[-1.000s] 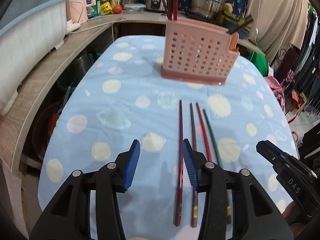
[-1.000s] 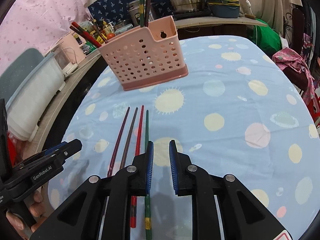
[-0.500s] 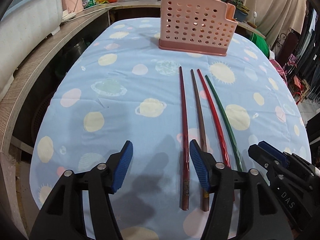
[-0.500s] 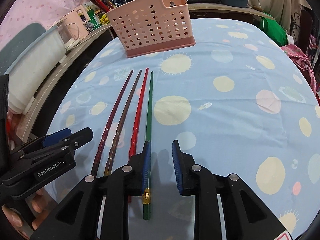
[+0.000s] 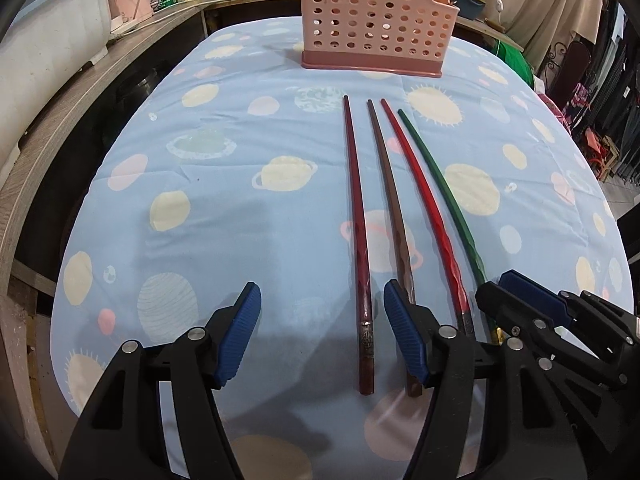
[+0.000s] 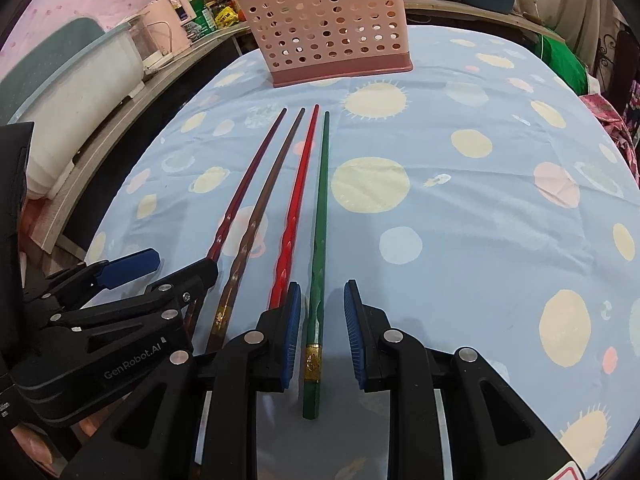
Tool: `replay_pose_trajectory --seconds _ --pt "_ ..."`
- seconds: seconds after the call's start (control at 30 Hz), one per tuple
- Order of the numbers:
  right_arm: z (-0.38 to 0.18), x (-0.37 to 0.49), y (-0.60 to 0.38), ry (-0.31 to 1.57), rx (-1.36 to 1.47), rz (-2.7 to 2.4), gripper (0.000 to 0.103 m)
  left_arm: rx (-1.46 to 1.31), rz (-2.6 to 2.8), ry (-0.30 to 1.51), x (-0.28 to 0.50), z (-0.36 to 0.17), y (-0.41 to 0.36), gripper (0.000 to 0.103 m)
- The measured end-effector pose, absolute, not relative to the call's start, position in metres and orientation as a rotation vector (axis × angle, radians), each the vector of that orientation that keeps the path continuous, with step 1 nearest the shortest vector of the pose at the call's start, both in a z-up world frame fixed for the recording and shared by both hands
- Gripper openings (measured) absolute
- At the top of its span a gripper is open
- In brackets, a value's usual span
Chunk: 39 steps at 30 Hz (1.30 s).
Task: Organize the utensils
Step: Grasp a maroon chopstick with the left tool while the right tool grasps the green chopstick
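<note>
Four chopsticks lay side by side on the desk, tips toward the pink basket at the far end: dark red chopstick, brown chopstick, red chopstick, green chopstick. Left claw: released, jaws opening, astride the dark red chopstick's handle, not touching. Right claw: released, astride the green chopstick's handle, apparently clear of it. Risk: the left claw's right finger sat over the brown chopstick and could catch or roll it; either round stick could slip aside on closing.
</note>
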State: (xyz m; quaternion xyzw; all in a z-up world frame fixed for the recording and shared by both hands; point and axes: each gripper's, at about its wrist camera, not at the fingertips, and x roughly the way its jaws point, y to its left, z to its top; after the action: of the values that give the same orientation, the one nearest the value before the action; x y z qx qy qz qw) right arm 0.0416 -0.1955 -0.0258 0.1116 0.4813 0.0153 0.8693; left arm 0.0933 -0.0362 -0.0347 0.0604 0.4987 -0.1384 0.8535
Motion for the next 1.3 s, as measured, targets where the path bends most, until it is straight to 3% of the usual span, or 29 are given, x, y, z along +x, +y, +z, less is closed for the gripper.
replay_pose_trajectory --seconds 1.03,1.1,1.3 --pt "-0.028 0.029 -0.184 0.981 0.134 -0.001 0.018 0.167 -0.294 1.027 0.073 -0.042 -0.037 0.06" --pt "-0.028 0.028 -0.183 0.98 0.124 -0.004 0.017 0.168 -0.3 1.023 0.072 -0.042 -0.037 0.057" --pt "-0.029 0.026 -0.188 0.979 0.139 -0.012 0.008 0.173 -0.319 1.011 0.069 -0.039 -0.039 0.026"
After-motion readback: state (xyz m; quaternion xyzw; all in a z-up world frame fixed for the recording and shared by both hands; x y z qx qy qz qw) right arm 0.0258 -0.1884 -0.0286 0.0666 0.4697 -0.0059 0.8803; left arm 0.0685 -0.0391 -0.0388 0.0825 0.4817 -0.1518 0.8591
